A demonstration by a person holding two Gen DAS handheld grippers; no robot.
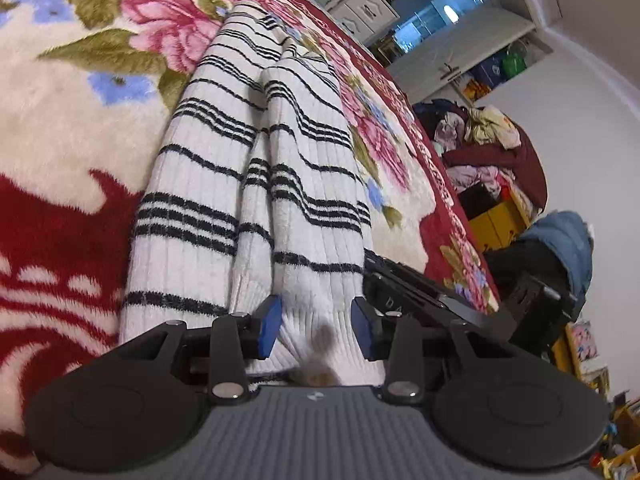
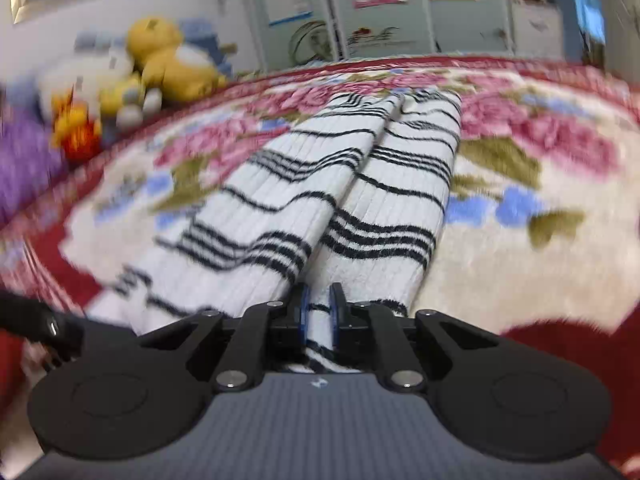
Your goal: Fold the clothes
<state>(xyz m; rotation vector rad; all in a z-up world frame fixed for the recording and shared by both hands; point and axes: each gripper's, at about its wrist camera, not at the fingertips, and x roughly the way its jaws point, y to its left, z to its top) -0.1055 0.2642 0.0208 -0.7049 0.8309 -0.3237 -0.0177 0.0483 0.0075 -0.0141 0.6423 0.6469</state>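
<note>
A white knit sweater (image 1: 208, 184) with black stripes lies folded into a long narrow strip on a floral blanket (image 1: 80, 120). Its ribbed white hem bulges up between the blue pads (image 1: 269, 326) of my left gripper (image 1: 316, 320), which is shut on that thick fold. In the right wrist view the same sweater (image 2: 360, 184) runs away from me across the blanket (image 2: 520, 240). My right gripper (image 2: 319, 312) is shut on a striped fold at its near end, the pads almost together. The black body beside my left gripper (image 1: 404, 292) looks like the right gripper.
Stuffed toys (image 2: 168, 60) and a purple cushion (image 2: 24, 168) sit at the bed's far left edge. Past the red bed border (image 1: 440, 176) are a pile of clothes (image 1: 480, 140), a yellow box (image 1: 496, 220), a blue garment (image 1: 564, 240) and white cabinets (image 1: 368, 8).
</note>
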